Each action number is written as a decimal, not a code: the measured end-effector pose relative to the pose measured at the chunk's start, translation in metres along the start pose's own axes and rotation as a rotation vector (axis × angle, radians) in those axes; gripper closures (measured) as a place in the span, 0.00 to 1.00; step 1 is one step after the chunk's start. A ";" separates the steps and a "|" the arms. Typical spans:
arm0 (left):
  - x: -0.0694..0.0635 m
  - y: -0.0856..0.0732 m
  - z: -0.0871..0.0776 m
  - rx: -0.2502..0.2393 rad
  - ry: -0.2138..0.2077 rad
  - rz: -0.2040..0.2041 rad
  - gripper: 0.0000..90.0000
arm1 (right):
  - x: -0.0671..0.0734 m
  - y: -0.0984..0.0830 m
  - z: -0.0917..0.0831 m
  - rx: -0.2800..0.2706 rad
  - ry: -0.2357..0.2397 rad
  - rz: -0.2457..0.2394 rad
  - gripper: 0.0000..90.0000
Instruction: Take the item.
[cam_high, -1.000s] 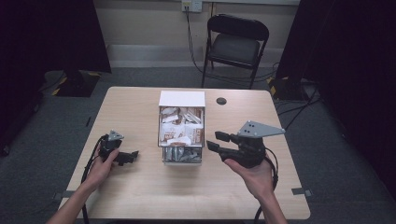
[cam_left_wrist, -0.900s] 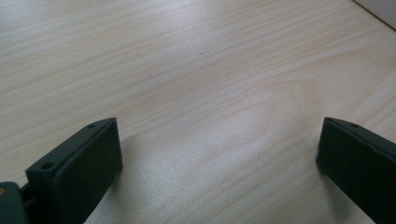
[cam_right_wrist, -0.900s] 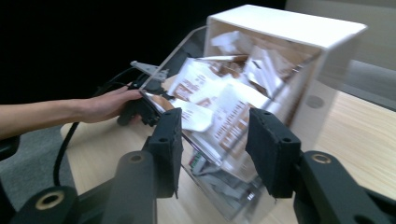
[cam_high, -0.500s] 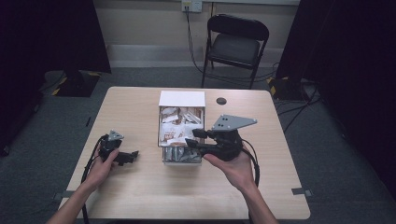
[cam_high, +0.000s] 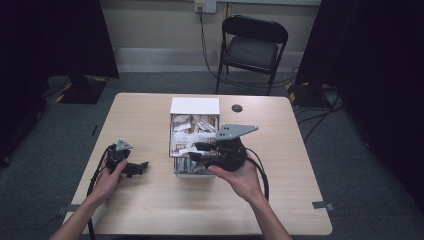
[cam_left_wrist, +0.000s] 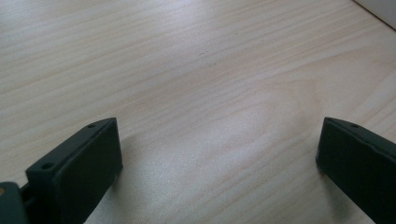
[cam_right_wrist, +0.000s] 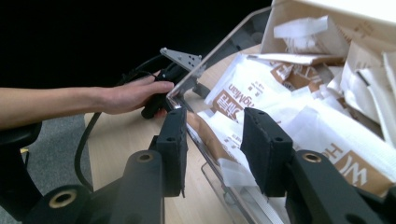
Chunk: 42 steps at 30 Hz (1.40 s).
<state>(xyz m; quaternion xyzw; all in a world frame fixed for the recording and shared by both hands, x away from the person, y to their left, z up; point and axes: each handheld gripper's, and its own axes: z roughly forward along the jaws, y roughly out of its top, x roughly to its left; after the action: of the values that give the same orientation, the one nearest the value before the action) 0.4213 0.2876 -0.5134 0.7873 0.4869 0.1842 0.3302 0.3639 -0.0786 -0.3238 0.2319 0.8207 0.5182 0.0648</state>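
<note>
The clear box (cam_high: 194, 145) sits in the middle of the high view, on the wooden table (cam_high: 150, 115). It is full of white and brown paper packets (cam_high: 192, 125). In the right gripper view, the packets (cam_right_wrist: 299, 107) fill the right side of the frame, and the clear box wall (cam_right_wrist: 205, 140) runs from the lower middle up to the top.

The right gripper (cam_high: 197, 151) is at the near end of the box in the high view, just right of the middle of the frame. In its own view, the right gripper (cam_right_wrist: 212, 140) has one jaw on each side of the clear wall. Its jaws have just been closing, but they are partly open and do not pinch the wall.

The left gripper (cam_high: 140, 167) rests on the table at the left of the high view, well apart from the box. In its own view, the left gripper (cam_left_wrist: 217, 149) has its jaws wide apart, with nothing but table between them.
</note>
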 end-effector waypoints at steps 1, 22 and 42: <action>0.000 0.000 0.000 0.000 0.000 0.000 0.00 | 0.000 0.000 0.000 0.000 0.000 0.000 0.68; 0.000 0.000 0.000 -0.001 -0.001 0.000 0.00 | -0.009 -0.004 0.007 0.015 -0.010 0.032 0.85; 0.000 0.000 0.000 0.000 -0.001 0.000 0.00 | -0.008 -0.001 -0.002 -0.029 0.014 0.045 0.98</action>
<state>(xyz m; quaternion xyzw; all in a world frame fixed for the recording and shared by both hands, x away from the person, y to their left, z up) 0.4211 0.2876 -0.5134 0.7874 0.4867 0.1839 0.3305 0.3700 -0.0839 -0.3248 0.2454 0.8081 0.5331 0.0507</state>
